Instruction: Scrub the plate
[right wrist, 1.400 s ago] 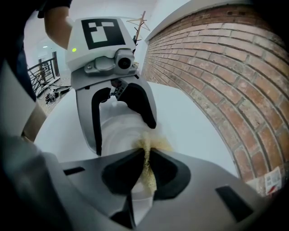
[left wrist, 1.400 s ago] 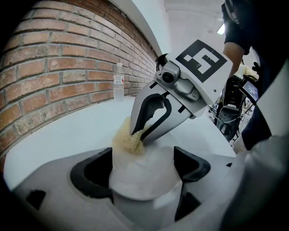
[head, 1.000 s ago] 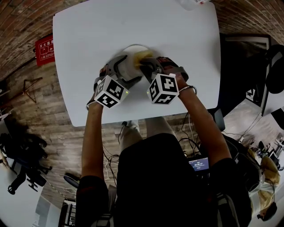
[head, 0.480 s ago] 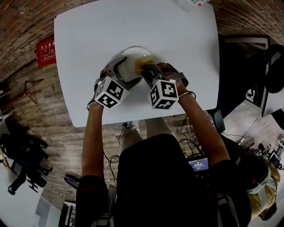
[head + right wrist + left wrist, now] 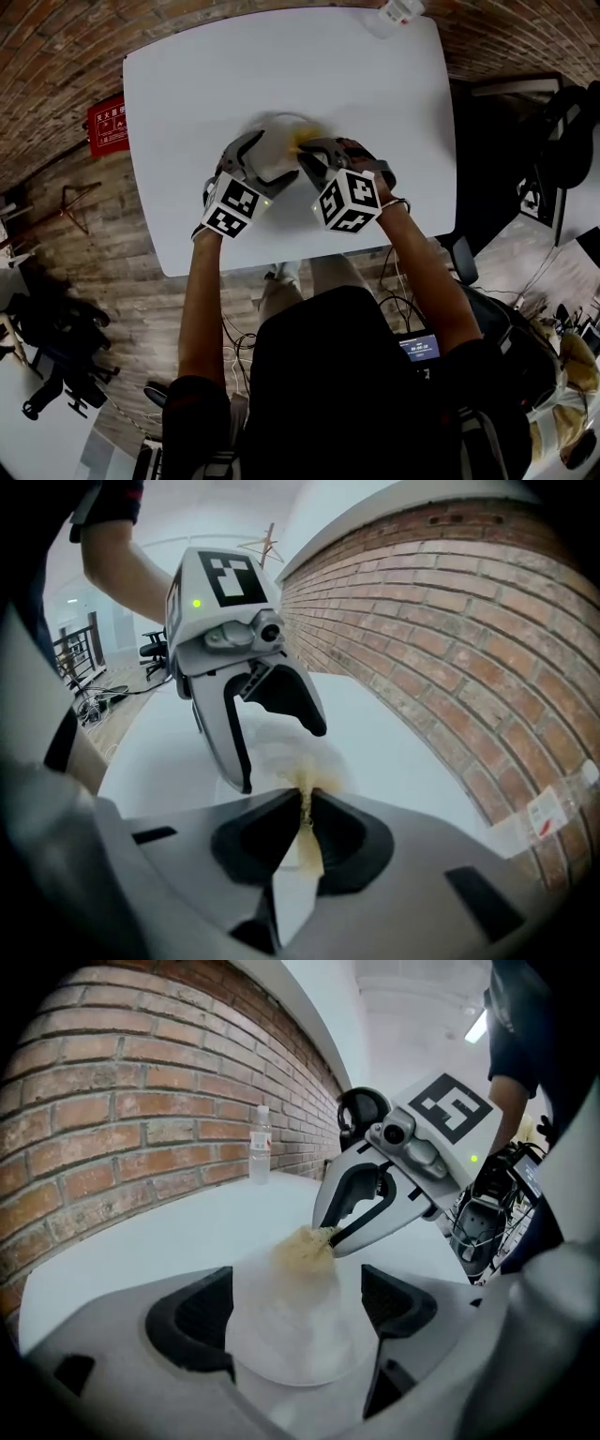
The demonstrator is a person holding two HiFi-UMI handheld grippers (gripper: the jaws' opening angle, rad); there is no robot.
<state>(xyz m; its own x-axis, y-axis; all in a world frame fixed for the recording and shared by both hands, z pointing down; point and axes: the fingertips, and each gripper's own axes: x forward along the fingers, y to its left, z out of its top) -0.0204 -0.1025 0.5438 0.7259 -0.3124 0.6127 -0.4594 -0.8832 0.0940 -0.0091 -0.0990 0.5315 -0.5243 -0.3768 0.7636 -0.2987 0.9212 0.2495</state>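
Mostly hidden: in the head view the plate [image 5: 275,139] is only a pale, blurred arc near the middle of the table [image 5: 187,84], with both grippers over it.
Hard to make out: whether the plate rests on the table or is held off it. Its rim is smeared in every view.
Left gripper [image 5: 265,157]: the fingers are set wide, and the plate [image 5: 291,1335] fills the gap with its rim against both pads. Only the left gripper view shows this plainly.
Right gripper [image 5: 305,150]: the fingers are nearly together, pinching a yellow-brown sponge [image 5: 306,782]. The part of the sponge inside the pinch is hidden.
Sponge on plate: the left gripper view shows the sponge [image 5: 302,1246] pressed to the far part of the plate's face, at the tips of the right gripper [image 5: 333,1235]. The head view gives only a yellow smudge of sponge [image 5: 306,139].
Right gripper view: the left gripper [image 5: 281,755] straddles the plate [image 5: 272,738] from the opposite side. The plate's near part is covered by the right gripper's own fingers.
Bottle: a clear bottle [image 5: 260,1145] stands upright at the table's far edge, whole in the left gripper view. The bottle [image 5: 398,11] is cut off by the top of the head view, near the far right corner.
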